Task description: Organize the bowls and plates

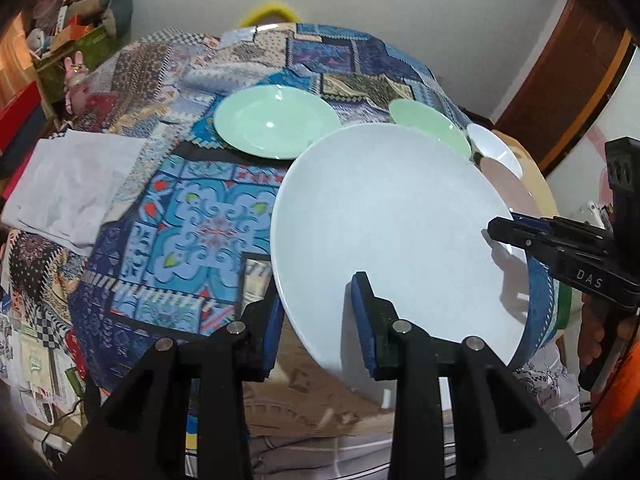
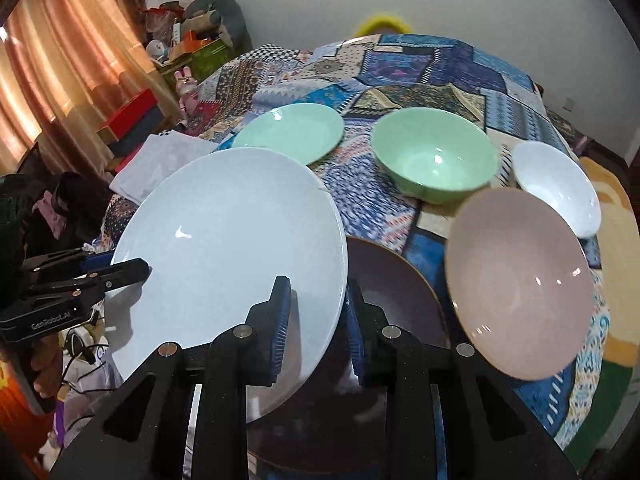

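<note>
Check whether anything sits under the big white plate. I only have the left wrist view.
Observer: Yes. A dark brown round plate lies under the large white round plate, on its right side.
Operator: Right claw clamped on the rim?
Observer: No. The right claw straddles the rim with its fingers apart, one over the white plate and one over the brown one.
Operator: The pink thing behind it?
Observer: It is a pale pink round plate, lying right of the brown one and clear of the white plate.
</note>
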